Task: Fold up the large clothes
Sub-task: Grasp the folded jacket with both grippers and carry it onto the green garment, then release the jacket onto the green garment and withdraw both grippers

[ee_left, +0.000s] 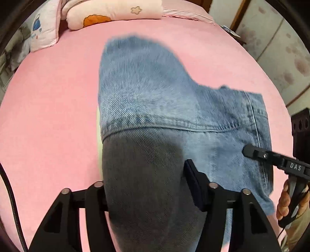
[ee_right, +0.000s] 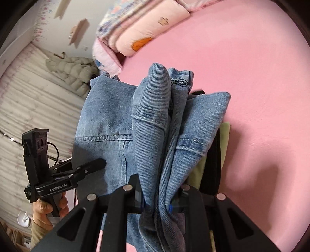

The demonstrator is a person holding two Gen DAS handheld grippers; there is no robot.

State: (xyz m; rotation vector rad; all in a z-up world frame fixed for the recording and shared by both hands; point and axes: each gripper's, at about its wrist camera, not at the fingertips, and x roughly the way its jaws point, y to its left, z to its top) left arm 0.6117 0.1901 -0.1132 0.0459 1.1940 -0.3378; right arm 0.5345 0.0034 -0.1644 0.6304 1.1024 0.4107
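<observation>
the blue denim garment (ee_left: 155, 100) hangs bunched above the pink bed sheet (ee_left: 48, 116). the left gripper (ee_left: 143, 186) and the right gripper (ee_right: 160, 195) each pinch its folds. a folded quilt (ee_left: 116, 11) lies beyond.

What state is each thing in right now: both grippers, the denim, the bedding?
Left gripper: shut on the denim.
Right gripper: shut on a bunched fold of the same denim.
Blue denim garment: lifted off the bed, hanging between both grippers, partly folded.
Pink bed sheet: flat, smooth.
Pale pink quilt with orange print: rolled up at the bed's far end.
</observation>
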